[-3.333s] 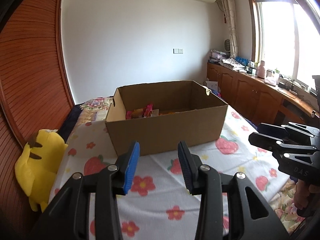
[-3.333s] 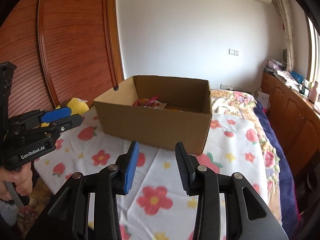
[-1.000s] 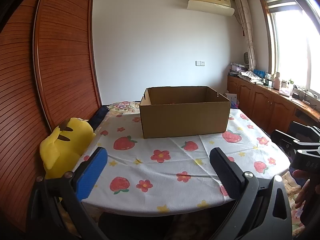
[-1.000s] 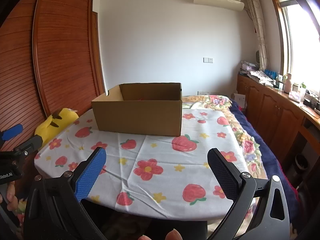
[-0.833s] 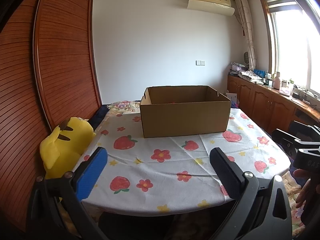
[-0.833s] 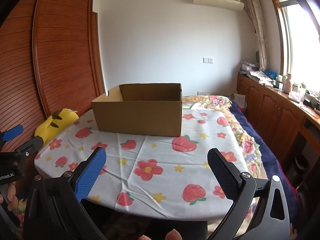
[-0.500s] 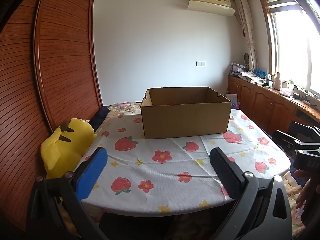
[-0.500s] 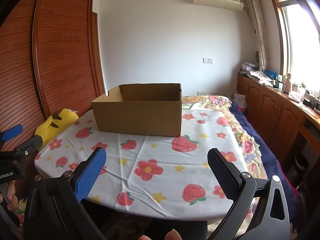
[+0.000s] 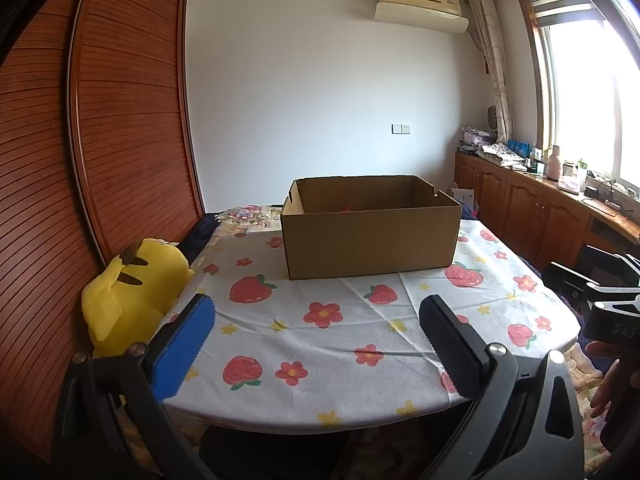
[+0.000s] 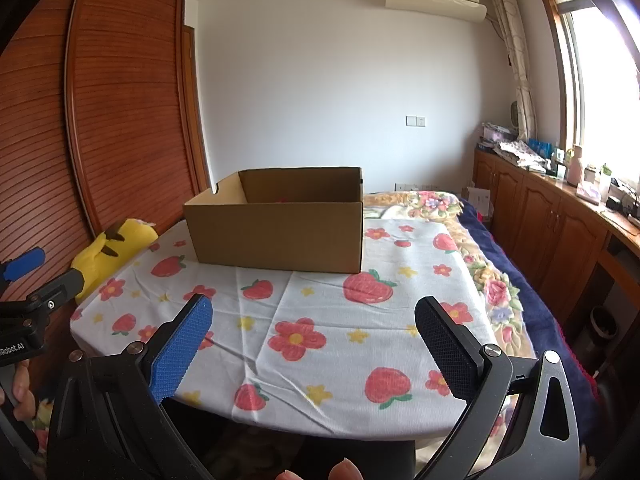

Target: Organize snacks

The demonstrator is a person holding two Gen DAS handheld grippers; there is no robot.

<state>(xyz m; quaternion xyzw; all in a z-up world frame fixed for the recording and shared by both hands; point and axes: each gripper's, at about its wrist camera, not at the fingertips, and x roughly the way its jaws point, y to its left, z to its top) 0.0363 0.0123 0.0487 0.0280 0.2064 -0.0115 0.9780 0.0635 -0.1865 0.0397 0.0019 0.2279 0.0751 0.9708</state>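
The cardboard box (image 9: pixel 370 232) sits open-topped toward the far edge of the table (image 9: pixel 320 344), its plain corrugated walls square and upright, with a small notch in each short side. Over the rim I catch only a sliver of red inside (image 9: pixel 346 209); my right wrist view shows the same speck (image 10: pixel 282 200), and I cannot tell what it is. The table wears a white woven cloth printed with strawberries and flowers, creased along fold lines. My left view shows the box almost front-on; my right view takes it from its right corner and also shows the flowered quilt (image 10: pixel 424 200) beyond the table's far edge. A yellow plush toy (image 9: pixel 132 292) leans at the table's left edge against the slatted wooden doors (image 9: pixel 120 140). My left gripper (image 9: pixel 316 340) hangs over the near edge with its jaws spread wide, one blue ribbed pad, one black, touching nothing. My right gripper (image 10: pixel 312 340) is likewise wide apart and empty over the near edge. Each view catches the other gripper at its margin, with a hand (image 9: pixel 612 384) on the right handle.
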